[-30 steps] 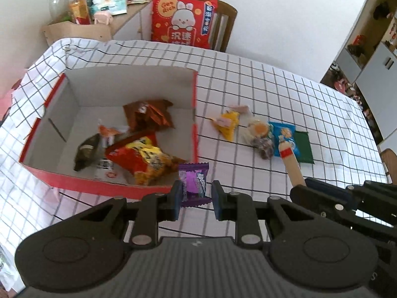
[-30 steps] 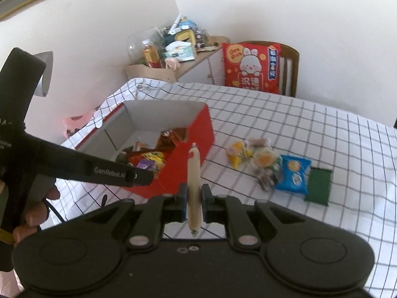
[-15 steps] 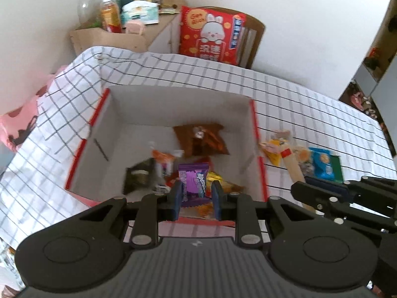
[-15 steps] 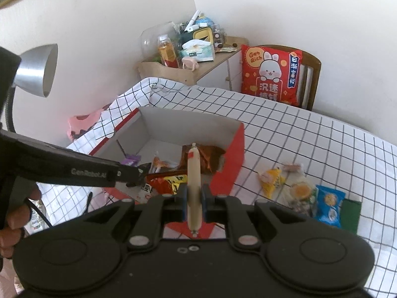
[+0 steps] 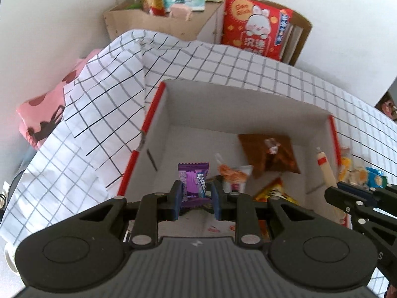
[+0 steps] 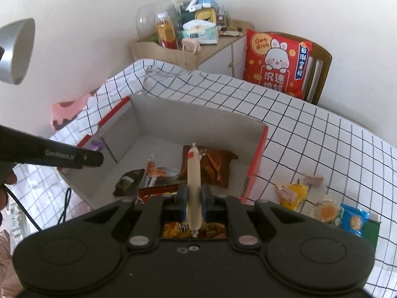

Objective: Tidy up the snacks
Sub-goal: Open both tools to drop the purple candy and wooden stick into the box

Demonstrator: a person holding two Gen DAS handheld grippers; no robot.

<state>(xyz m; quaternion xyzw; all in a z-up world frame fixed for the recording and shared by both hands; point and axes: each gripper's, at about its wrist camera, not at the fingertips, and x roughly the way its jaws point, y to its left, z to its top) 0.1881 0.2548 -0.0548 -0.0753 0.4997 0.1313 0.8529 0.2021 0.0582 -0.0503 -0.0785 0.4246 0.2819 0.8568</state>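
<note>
Purple candy [image 5: 194, 182] and sausage [image 6: 193, 178] (each tool-clamped) now hang over box [image 5: 250, 114].

Your left gripper [image 5: 196, 202] hides purple candy's [image 5: 193, 180] lower end; print on orange-yellow packet [image 5: 274, 192] too blurred to read.

— What sort of place is shown?
— A home: a surface [image 6: 310, 134] draped in checked cloth, a rabbit-print red cushion [image 6: 278, 62] on a wooden chair [image 6: 320, 67] upper right, a cluttered cabinet [image 6: 188, 49] at top.
</note>
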